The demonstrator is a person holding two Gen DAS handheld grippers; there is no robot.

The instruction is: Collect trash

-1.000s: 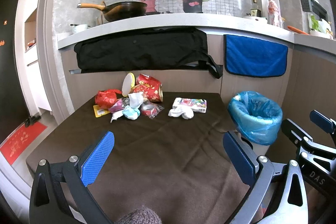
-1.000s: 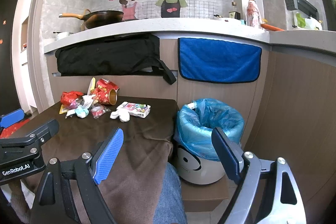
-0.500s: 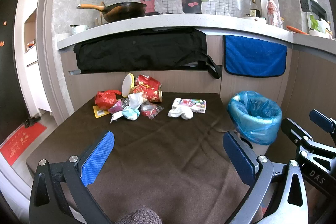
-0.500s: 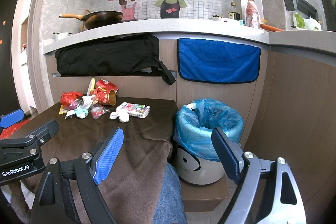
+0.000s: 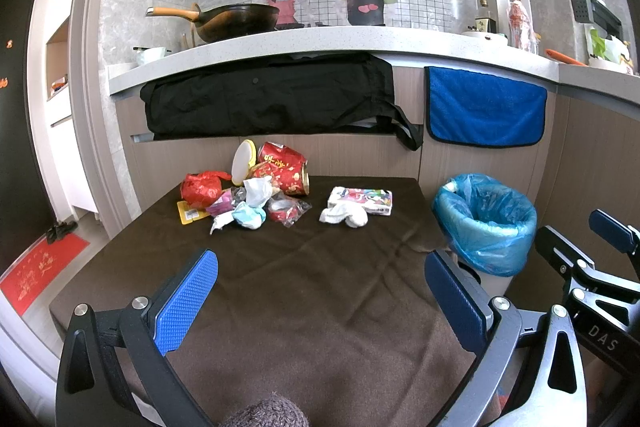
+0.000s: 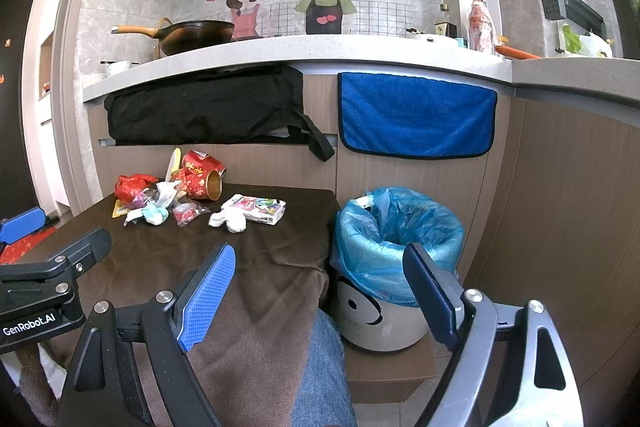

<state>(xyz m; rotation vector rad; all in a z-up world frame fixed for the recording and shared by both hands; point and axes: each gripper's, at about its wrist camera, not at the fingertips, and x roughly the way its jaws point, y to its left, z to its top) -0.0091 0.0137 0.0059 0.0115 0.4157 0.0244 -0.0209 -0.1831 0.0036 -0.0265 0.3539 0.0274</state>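
Both tongs (image 5: 320,295) (image 6: 320,291) gape above brown-clothed table (image 5: 320,307).

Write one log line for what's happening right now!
phase: before first pick | left tool: open, empty | right tool: open, empty | trash: piled on table | bin: beside table

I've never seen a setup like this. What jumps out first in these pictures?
The eye lands first on the heap of litter at the far side of the brown-covered table, where a crushed red can lies on its side behind a white tissue wad. Just right of the table stands a bin with a bright blue liner. In the foreground, the left gripper and right gripper both hang open, holding nothing.
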